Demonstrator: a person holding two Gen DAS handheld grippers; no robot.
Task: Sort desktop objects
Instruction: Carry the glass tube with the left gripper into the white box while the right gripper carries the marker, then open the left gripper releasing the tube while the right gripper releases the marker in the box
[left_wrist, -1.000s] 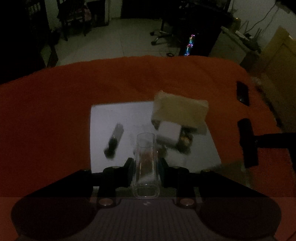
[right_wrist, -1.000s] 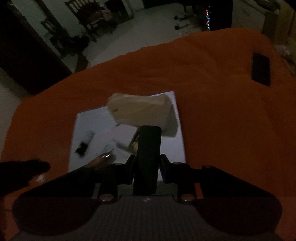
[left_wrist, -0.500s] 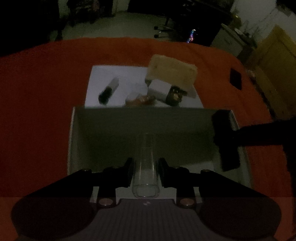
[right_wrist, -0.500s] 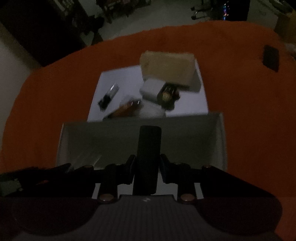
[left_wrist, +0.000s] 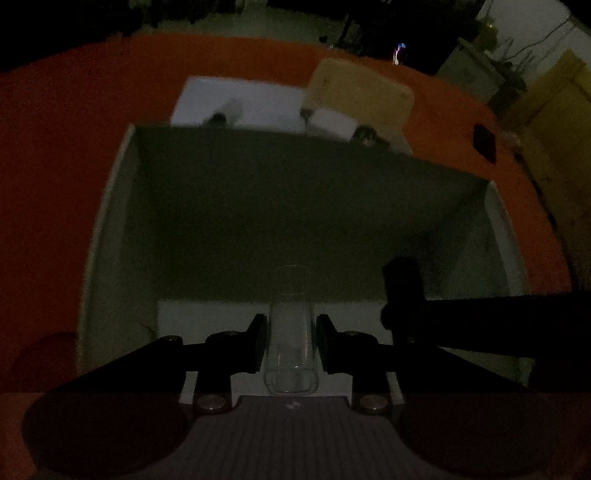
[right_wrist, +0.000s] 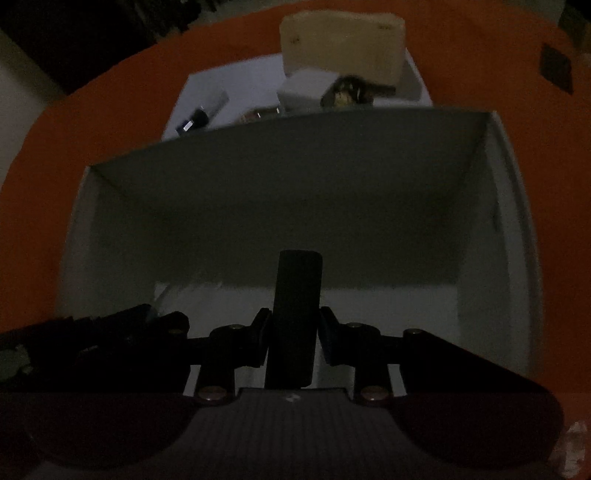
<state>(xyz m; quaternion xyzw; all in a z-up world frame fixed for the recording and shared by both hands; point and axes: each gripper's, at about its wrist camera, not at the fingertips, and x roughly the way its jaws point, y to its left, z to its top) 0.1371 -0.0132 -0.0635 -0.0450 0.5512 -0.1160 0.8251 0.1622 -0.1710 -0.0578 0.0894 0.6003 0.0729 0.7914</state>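
The scene is dim. My left gripper (left_wrist: 290, 343) is shut on a clear plastic tube (left_wrist: 290, 332) and holds it inside a white open box (left_wrist: 110, 206). My right gripper (right_wrist: 294, 339) is shut on a dark flat bar (right_wrist: 297, 306) inside the same box (right_wrist: 513, 177). The bar and right gripper show at the right in the left wrist view (left_wrist: 402, 291). The left gripper shows at the lower left in the right wrist view (right_wrist: 110, 332). Behind the box a white sheet (left_wrist: 258, 99) carries a tan box (left_wrist: 362, 92), a small white box (right_wrist: 306, 88), a dark pen-like item (right_wrist: 199, 116) and small metal pieces (right_wrist: 347, 94).
An orange cloth (left_wrist: 74, 147) covers the table. A small dark flat device (left_wrist: 484, 140) lies on the cloth at the far right; it also shows in the right wrist view (right_wrist: 556, 70). Dark room furniture stands beyond the table edge.
Both grippers have pulled back and down from the white sheet into the white box, each still holding its item. The box walls now fill both views.
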